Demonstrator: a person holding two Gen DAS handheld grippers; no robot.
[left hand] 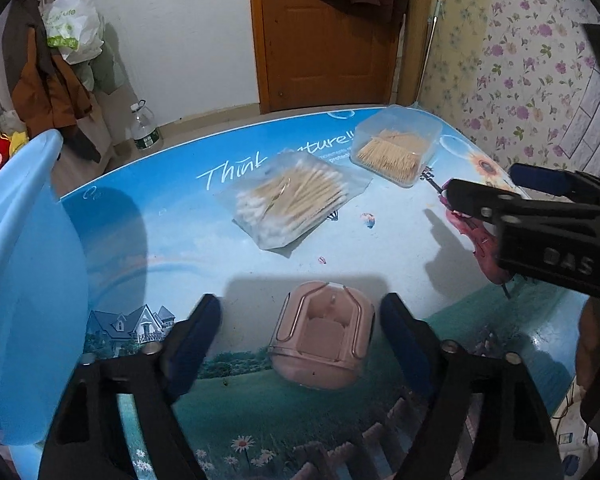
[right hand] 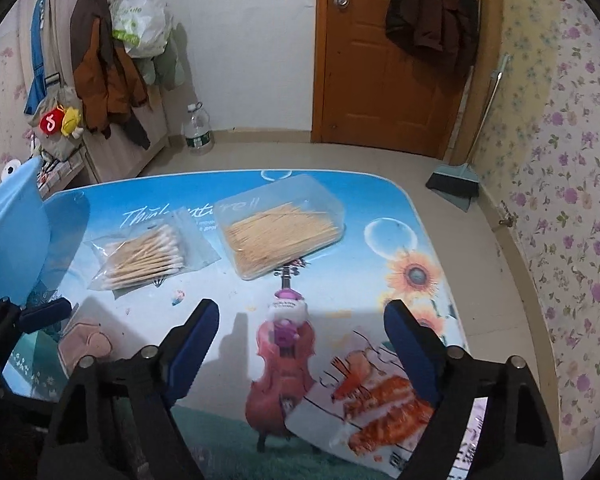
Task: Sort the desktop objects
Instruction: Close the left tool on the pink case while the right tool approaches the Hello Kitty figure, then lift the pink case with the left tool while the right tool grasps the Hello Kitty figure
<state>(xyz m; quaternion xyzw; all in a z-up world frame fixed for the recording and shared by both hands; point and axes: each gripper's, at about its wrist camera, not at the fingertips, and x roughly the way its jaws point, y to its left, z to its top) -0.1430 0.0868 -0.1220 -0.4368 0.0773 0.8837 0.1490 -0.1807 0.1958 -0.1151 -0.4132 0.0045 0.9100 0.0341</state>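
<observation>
A pink plastic box [left hand: 322, 336] lies on the printed table between the open fingers of my left gripper [left hand: 300, 320], untouched. It also shows in the right wrist view [right hand: 86, 346]. A clear bag of cotton swabs [left hand: 294, 200] [right hand: 146, 258] and a clear box of toothpicks [left hand: 394, 148] [right hand: 282, 232] lie farther back. My right gripper [right hand: 300, 324] is open and empty above a small pink-capped item [right hand: 286, 312] and beside a snack packet [right hand: 376, 404]. It shows in the left wrist view [left hand: 480, 188].
A light blue basin [left hand: 24, 280] [right hand: 12, 236] stands at the table's left edge. The table [left hand: 400, 248] has a picture print with a violin and sunflowers. Beyond the far edge are a water bottle [right hand: 198, 128], a door and a dustpan [right hand: 454, 182].
</observation>
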